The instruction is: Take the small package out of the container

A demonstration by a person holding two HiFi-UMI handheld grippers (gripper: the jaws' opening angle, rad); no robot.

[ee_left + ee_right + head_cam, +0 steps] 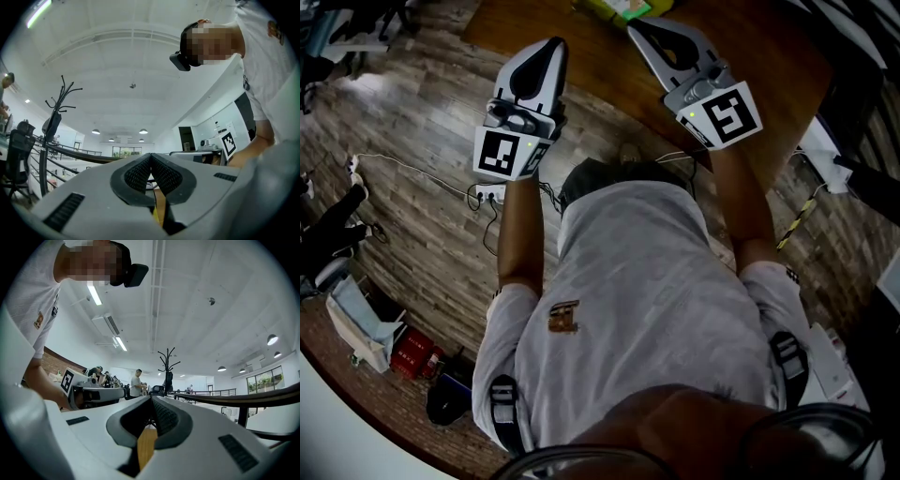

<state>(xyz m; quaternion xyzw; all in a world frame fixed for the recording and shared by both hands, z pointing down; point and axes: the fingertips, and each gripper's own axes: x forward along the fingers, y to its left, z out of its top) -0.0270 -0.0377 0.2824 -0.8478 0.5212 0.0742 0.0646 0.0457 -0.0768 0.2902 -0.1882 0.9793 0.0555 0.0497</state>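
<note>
Head view shows the one thing that could belong to the task: a yellow-green object (pixel 617 7) lying on the wooden table (pixel 759 56), a short way in from the table's curved near edge and cut off by the top of the frame. So little of it shows that I cannot tell whether it is the container, the small package, or both, and I cannot read its long axis.

Both grippers point toward it from the person's side of the table. The right gripper (pixel 637 26) is the nearer one, its tips just beside the object's right end. The left gripper (pixel 555 43) hangs over the table's near edge, to the object's left and a little further back. The object therefore lies ahead of both, between their lines of aim, but closer to the right.

In the left gripper view the left gripper (pixel 150 157) has its ribbed pads pressed together with nothing between them. The right gripper view shows the right gripper (pixel 151 402) likewise clenched and empty. Neither view shows the package.

My judgement is that the right hand has the shorter reach, and its jaws would have to part before any grasp.
</note>
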